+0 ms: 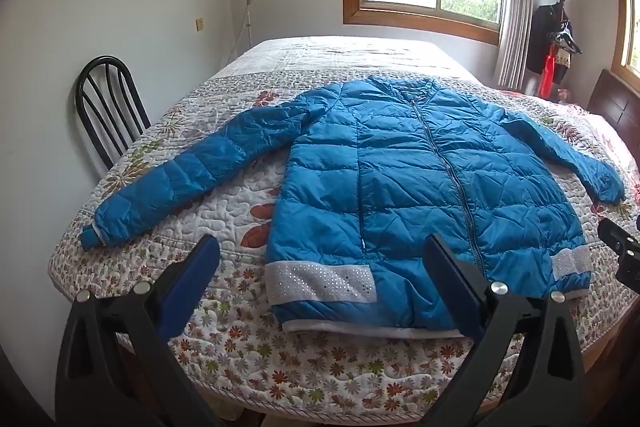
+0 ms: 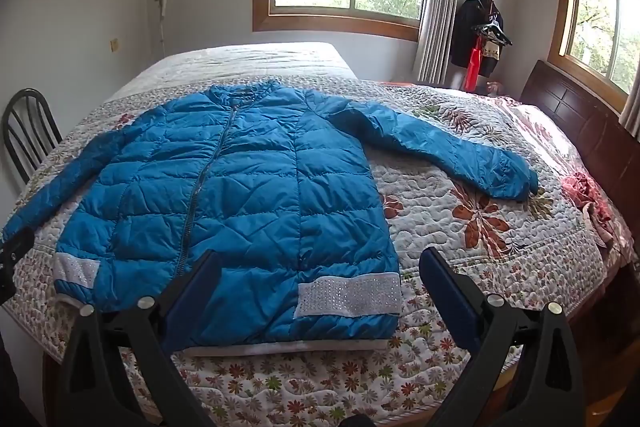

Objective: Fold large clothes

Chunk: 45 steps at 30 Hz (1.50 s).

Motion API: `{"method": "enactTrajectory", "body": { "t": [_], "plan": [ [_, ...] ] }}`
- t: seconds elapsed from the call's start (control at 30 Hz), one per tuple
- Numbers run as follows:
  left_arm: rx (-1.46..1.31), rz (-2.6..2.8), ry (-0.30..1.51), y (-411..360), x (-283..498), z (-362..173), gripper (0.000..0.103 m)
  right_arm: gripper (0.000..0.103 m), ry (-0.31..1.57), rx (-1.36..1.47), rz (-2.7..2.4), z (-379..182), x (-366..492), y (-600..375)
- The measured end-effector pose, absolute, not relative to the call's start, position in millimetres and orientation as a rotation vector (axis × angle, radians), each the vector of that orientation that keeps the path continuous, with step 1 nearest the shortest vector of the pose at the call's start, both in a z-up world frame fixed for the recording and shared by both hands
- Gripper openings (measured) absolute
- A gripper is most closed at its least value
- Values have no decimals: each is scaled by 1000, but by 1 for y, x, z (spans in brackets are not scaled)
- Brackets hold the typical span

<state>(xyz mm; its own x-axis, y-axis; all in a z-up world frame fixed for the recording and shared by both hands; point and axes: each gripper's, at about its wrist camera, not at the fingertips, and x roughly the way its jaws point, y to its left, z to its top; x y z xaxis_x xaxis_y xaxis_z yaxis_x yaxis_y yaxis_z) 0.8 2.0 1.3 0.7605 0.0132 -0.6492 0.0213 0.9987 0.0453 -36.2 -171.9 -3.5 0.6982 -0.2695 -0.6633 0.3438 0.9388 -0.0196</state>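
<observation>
blue quilted puffer jacket (image 1: 400, 179) laid flat, zipped, sleeves spread, on floral quilted bedspread (image 1: 248, 351). left gripper (image 1: 320, 267) held released above hem near jacket's left corner; right gripper (image 2: 320, 275) released above hem's opposite corner. nothing grasped. risk judged: slippery padded fabric pinched too shallowly, layers slid apart, fold skewed.

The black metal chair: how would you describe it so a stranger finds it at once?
Start at the big bed with the flowered quilt. The black metal chair stands at its left side, beyond the blue puffer jacket's left sleeve. Only it has a curved, spindled back.
</observation>
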Motion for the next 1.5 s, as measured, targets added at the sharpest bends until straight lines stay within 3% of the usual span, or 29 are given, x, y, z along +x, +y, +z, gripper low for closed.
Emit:
{"method": "enactTrajectory", "body": {
  "t": [1.5],
  "plan": [
    [60,6,710,4,3,-2,100,99,722,105,-343,-4,-34,-169]
  ]
}}
